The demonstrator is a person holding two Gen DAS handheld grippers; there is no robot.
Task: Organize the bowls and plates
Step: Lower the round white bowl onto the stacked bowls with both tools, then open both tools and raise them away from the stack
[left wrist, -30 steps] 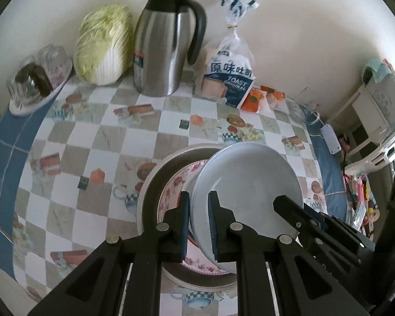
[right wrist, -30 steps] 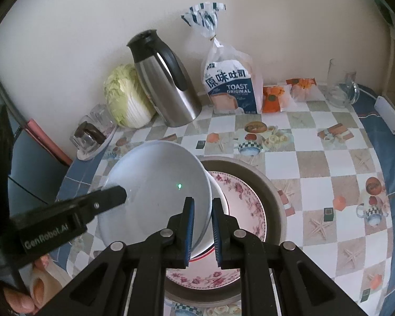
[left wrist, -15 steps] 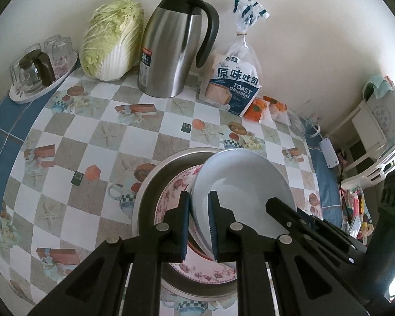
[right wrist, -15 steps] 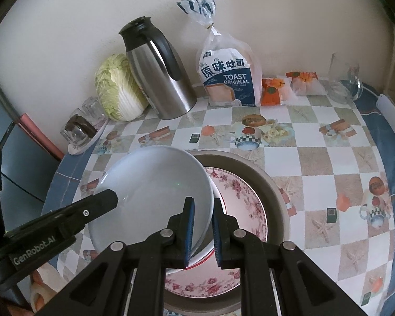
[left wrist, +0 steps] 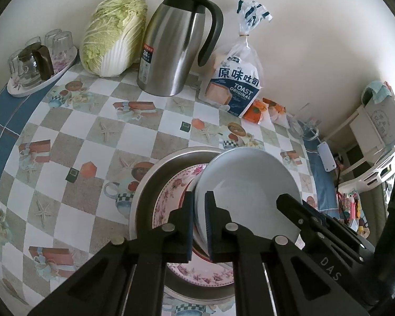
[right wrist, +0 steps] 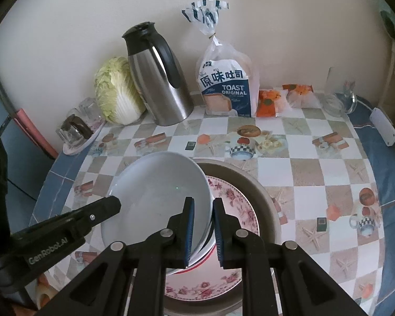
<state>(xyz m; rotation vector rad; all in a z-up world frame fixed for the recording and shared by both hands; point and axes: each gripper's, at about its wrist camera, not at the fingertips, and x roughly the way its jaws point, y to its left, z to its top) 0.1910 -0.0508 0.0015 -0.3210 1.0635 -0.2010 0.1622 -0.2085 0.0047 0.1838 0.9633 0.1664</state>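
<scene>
The desk [right wrist: 310,171] is lying open left and right of the tray [right wrist: 263,200], with a flask [left wrist: 171,52], cabbage [left wrist: 113,34] and bread [right wrist: 227,87] crowding its far edge. The tilted bowl [right wrist: 158,192] is sitting over the flowered plate [right wrist: 237,205]. The left claw [left wrist: 199,223] is staying clamped on its rim; the right claw [right wrist: 203,231] is opening around the opposite rim.

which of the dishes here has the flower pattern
The flowered plate, lying flat in the metal pan. The white bowl held tilted above it is plain.
</scene>
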